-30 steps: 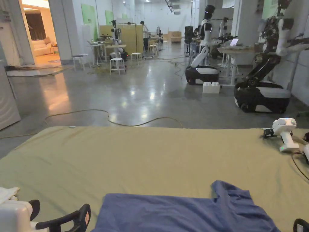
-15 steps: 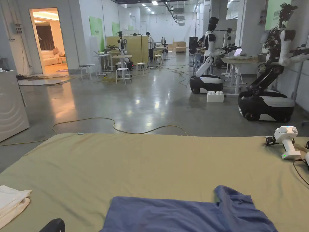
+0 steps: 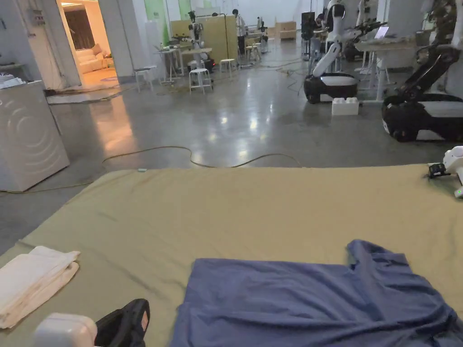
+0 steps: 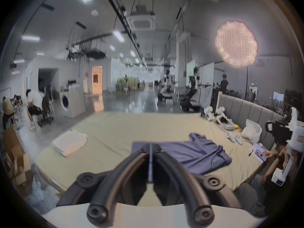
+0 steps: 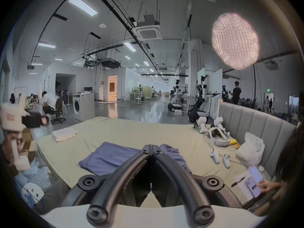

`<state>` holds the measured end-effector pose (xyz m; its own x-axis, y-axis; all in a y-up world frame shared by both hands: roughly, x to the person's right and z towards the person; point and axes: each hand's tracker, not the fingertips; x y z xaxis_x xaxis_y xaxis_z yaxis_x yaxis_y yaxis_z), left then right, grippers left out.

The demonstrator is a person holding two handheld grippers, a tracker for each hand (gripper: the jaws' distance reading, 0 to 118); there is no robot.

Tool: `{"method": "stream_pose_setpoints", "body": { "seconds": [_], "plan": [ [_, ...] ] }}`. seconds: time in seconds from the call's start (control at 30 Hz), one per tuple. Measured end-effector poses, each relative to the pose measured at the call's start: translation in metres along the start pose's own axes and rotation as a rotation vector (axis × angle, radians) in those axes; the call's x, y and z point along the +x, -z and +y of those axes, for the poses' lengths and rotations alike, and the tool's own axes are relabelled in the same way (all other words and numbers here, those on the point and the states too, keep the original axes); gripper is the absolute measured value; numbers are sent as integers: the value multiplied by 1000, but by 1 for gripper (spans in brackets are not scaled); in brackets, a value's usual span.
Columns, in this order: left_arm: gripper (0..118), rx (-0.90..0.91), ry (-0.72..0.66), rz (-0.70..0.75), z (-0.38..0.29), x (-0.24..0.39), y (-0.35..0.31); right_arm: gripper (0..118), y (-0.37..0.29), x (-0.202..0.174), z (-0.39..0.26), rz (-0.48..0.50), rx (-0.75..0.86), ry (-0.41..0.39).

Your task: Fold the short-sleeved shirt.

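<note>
The blue short-sleeved shirt (image 3: 316,298) lies spread and wrinkled on the beige-green bed sheet (image 3: 235,208), one sleeve (image 3: 375,257) pointing to the far right. The shirt also appears beyond the jaws in the left gripper view (image 4: 197,154) and the right gripper view (image 5: 111,157). My left gripper (image 4: 150,146) is shut on nothing, over the near edge left of the shirt, and its black jaw shows low in the head view (image 3: 129,318). My right gripper (image 5: 151,146) hangs shut and empty above the shirt's near side. Neither touches the cloth.
Folded white towels (image 3: 31,280) lie at the sheet's left edge. White handheld devices (image 3: 452,167) and a plastic bag (image 5: 250,149) sit by the grey headboard (image 5: 256,124). A person's hand (image 5: 269,186) rests on a phone at the right corner. A washing machine (image 3: 27,135) and a floor cable (image 3: 181,151) stand beyond.
The head camera has tilted down and turned left, so the shirt and towels show more fully. My left gripper dropped nearly out of view, then rose again at the bottom left. The shirt lies unmoved.
</note>
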<state>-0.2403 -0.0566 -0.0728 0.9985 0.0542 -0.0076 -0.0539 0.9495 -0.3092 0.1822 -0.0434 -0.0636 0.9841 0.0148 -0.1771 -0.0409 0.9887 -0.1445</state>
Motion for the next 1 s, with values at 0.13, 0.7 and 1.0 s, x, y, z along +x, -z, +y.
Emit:
{"method": "stream_pose_setpoints", "body": {
  "seconds": [0.13,0.7,1.0],
  "plan": [
    [97,-267,-112,-98,-48,-30,98,0,15,12,-15,10,-78,74],
    [16,-598,-234,102,-162,-57,263,0,51,57,-78,-90,-378,140],
    [12,-698,-113,87,-155,-51,280,88,178,127,-139,-208,-582,319]
  ]
}}
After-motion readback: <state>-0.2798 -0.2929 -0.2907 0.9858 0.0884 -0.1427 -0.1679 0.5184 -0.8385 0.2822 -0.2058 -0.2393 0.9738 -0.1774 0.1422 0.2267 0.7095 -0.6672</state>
